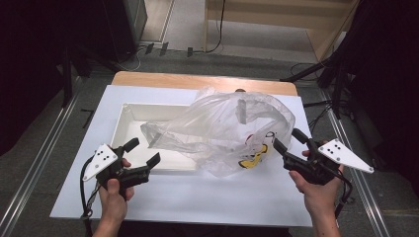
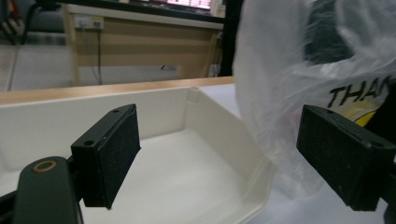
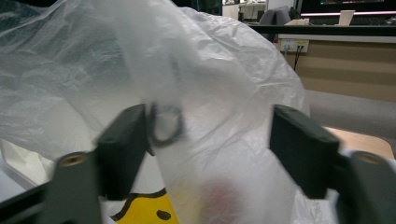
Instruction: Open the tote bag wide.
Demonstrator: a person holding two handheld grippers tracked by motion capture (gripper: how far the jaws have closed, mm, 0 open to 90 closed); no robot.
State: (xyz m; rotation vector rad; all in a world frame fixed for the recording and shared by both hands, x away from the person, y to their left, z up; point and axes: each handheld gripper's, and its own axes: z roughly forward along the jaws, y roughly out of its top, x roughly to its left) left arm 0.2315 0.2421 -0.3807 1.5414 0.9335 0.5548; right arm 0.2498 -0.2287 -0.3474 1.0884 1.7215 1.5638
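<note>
The thin, translucent plastic bag [image 1: 225, 131] lies crumpled and puffed up across the right end of the shallow white tray [image 1: 129, 112], spilling over the tray's near wall onto the white board [image 1: 197, 197] that covers the table. It looks nearly weightless, soft and slick: film like this would likely collapse under any push, slide between smooth pads and tear if dragged against the tray's edge. The surest hold is probably on a gathered fold or a hem rather than on the ballooned middle, with a pinch deep enough to bunch several layers. Its long axis runs roughly left to right across the tray, the tapered, wrinkled end pointing toward the left gripper [image 1: 143, 153] and the printed end, with yellow and black markings, toward the right gripper [image 1: 290, 140]. The left gripper's jaws stand wide apart with nothing between them, just short of the bag. The right gripper's jaws are partly open around a fold of film, but the pads do not visibly press on it.
</note>
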